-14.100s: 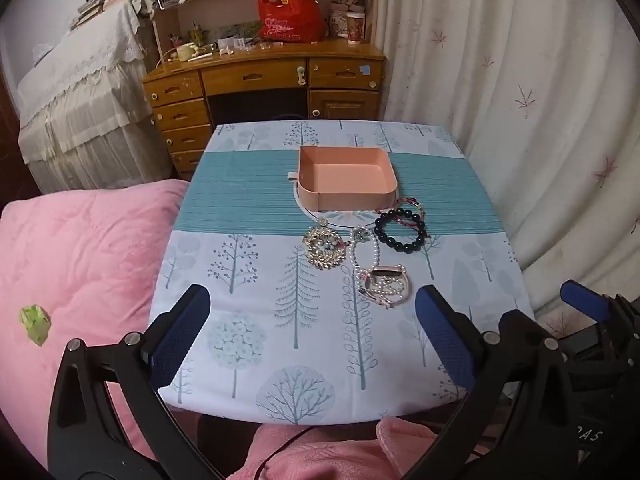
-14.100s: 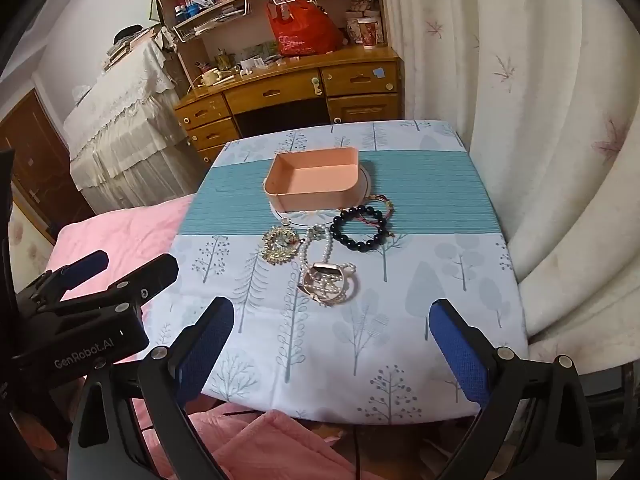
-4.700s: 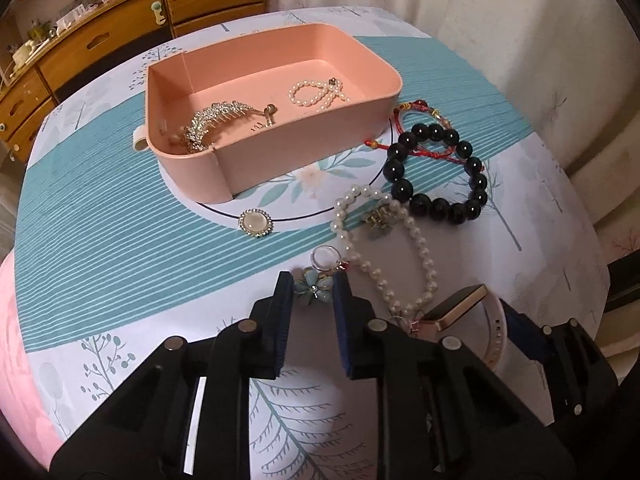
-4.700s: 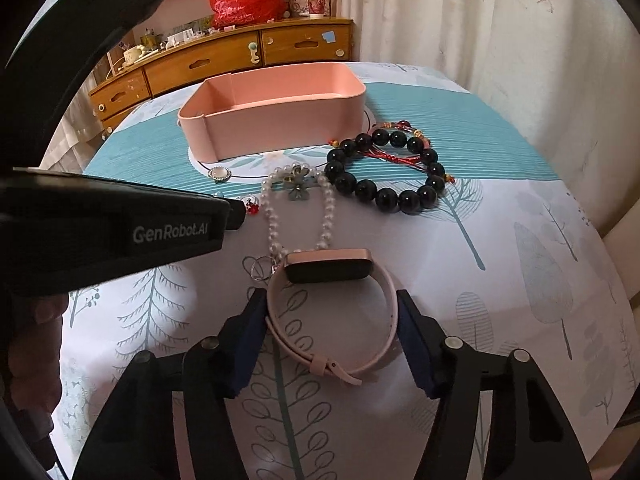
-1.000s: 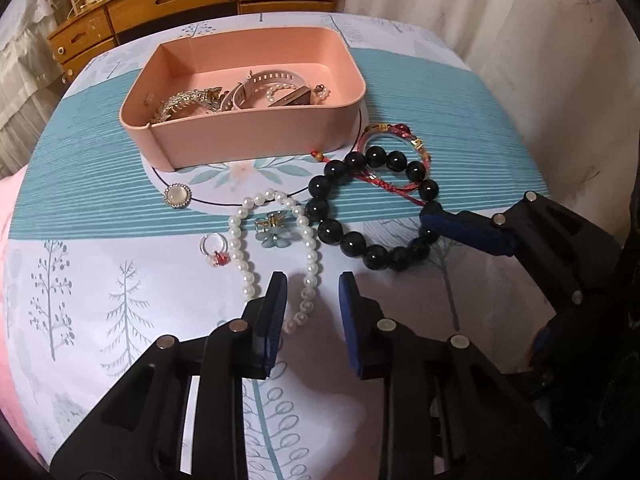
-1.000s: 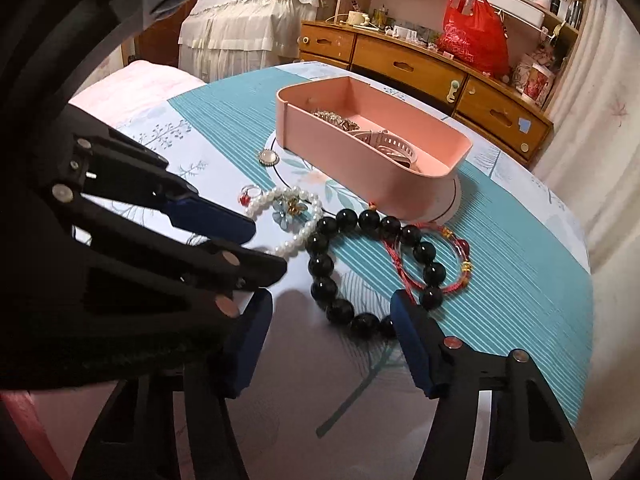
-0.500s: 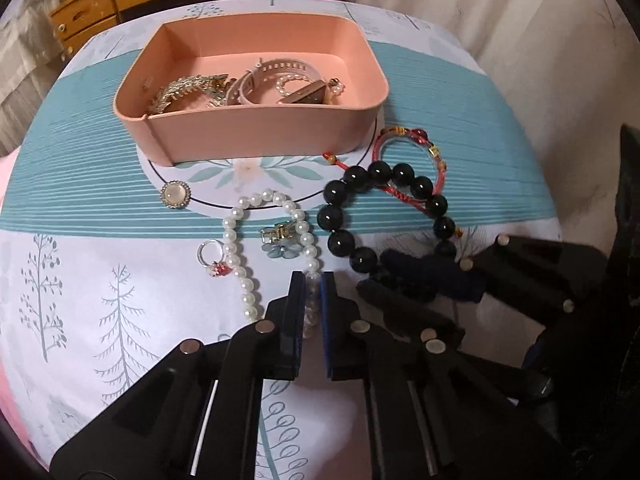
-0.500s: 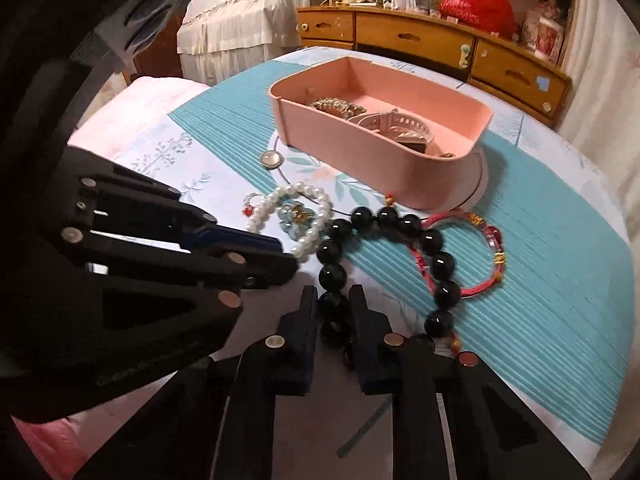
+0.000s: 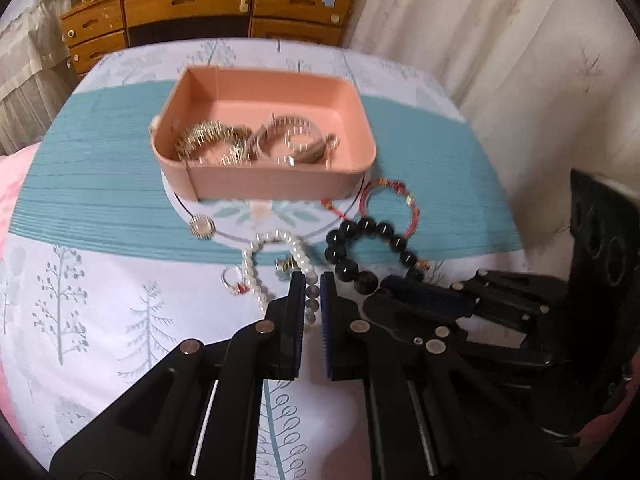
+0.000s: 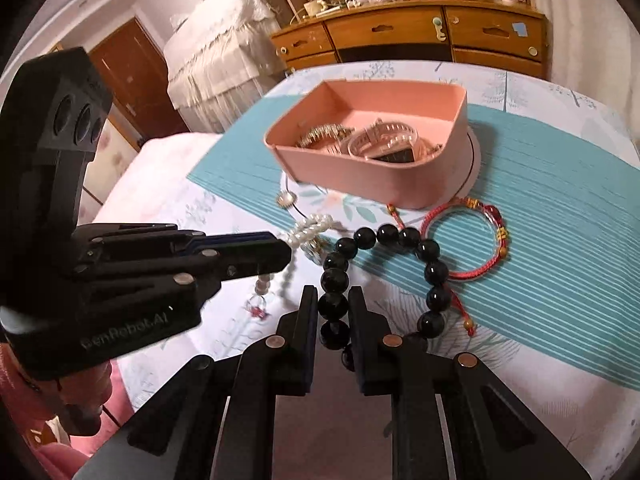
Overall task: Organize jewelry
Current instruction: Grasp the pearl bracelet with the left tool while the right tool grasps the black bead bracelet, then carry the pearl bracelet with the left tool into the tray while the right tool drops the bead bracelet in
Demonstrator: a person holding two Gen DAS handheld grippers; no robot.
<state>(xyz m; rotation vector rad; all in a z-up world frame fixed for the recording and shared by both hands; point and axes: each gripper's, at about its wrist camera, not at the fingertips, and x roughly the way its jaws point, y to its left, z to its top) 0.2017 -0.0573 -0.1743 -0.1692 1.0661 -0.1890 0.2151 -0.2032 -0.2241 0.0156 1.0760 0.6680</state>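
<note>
A pink tray (image 9: 280, 184) (image 10: 372, 178) on the table holds a gold bracelet, a pink watch and small pearls. My left gripper (image 9: 310, 300) is shut on the white pearl necklace (image 9: 276, 240) and holds its near end a little above the cloth. My right gripper (image 10: 333, 308) is shut on the black bead bracelet (image 10: 400, 264), which also shows in the left wrist view (image 9: 360, 248). A red cord bracelet (image 10: 464, 240) lies just behind it. A small ring (image 9: 234, 282), a flower charm (image 9: 285, 266) and a round pendant (image 9: 201, 227) lie nearby.
The table has a tree-print cloth with a teal band (image 9: 100, 184). A wooden dresser (image 9: 208, 4) stands behind it, a curtain (image 9: 520, 60) to the right and a pink bed (image 10: 160, 168) to the left. The two grippers are close side by side.
Both grippers have closed on their pieces within the last second. They have since lifted and pulled back a little, drawing the pearl necklace and the black bracelet with them.
</note>
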